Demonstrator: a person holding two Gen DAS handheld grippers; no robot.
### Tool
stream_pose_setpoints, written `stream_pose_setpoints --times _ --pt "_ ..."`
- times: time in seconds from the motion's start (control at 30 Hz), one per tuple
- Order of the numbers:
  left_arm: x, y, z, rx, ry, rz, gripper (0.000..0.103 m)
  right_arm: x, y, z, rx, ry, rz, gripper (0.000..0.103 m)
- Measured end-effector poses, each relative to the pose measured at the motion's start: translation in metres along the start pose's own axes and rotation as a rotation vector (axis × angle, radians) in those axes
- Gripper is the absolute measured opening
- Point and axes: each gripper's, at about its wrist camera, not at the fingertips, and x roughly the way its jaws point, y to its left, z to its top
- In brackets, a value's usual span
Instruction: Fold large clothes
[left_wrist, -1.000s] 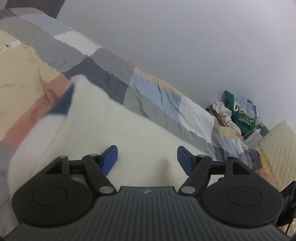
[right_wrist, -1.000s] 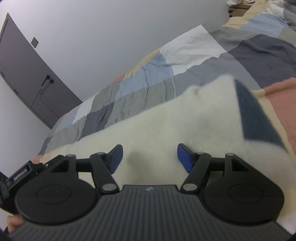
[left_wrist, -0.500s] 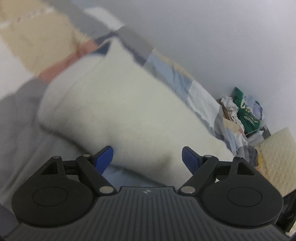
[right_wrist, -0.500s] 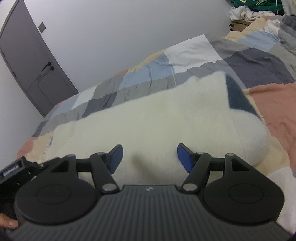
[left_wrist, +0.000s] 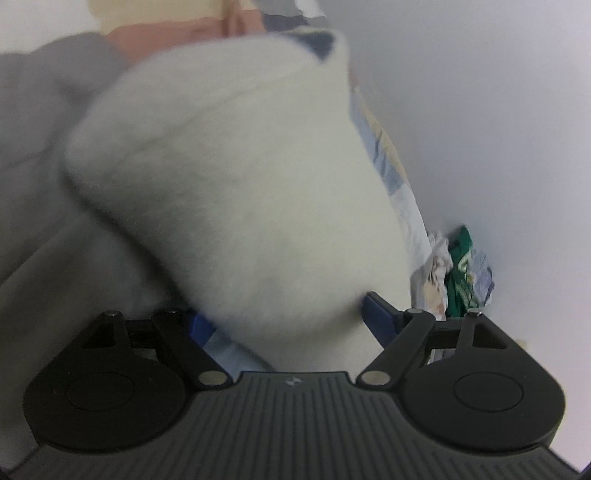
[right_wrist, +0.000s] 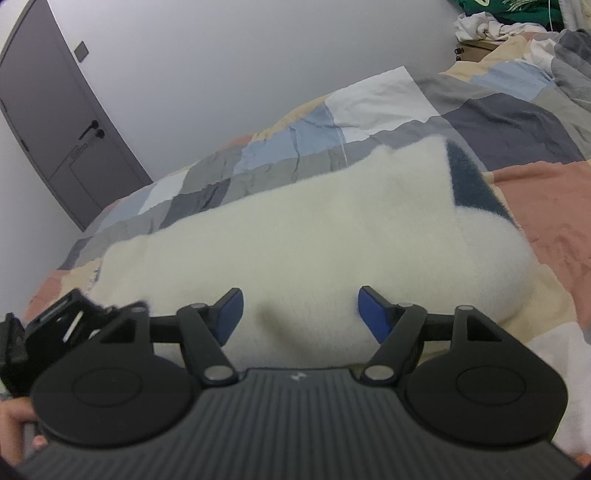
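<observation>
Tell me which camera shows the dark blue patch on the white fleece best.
The right wrist view: the dark blue patch is sharp there, at the far right end of the white fleece. The left wrist view shows only a blurred sliver of it at the fleece's top.

Patchwork-covered bed (right_wrist: 498, 110), pale wall (right_wrist: 221, 55), grey door (right_wrist: 48, 122).

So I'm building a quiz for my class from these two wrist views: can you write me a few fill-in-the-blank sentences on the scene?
1. The fluffy garment is mostly ____ in colour.
2. It lies on a patchwork ____, whose cover shows behind it.
3. The corner panel of the garment is dark ____.
4. The door stands ____.

Missing words: white; bed; blue; closed
</observation>
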Motion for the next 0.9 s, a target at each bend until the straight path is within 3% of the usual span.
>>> stream_pose_setpoints --times 0.17,0.33,0.47,0.57,0.77,0.9 --pt "0.002 0.006 0.003 -0.025 -0.04 0.004 0.068 -0.005 0.003 -0.005 0.081 0.028 0.117 0.072" --pt "-0.008 -0.001 0.002 0.033 -0.101 -0.025 0.047 0.004 0.01 -0.024 0.161 0.123 0.242 0.073" --pt "-0.011 -0.011 0.0 0.054 -0.123 -0.068 0.045 0.022 0.006 -0.033 0.246 0.194 0.301 0.097" --pt "-0.013 -0.006 0.003 0.031 -0.116 -0.076 0.045 0.042 -0.009 -0.036 0.381 0.246 0.336 0.096" --pt "-0.016 -0.002 0.005 0.008 -0.111 -0.086 0.045 0.06 -0.046 -0.042 0.682 0.162 0.319 0.095" --pt "-0.012 0.004 0.003 -0.029 -0.09 -0.072 0.048 0.041 -0.073 -0.047 0.832 0.02 0.175 0.095"
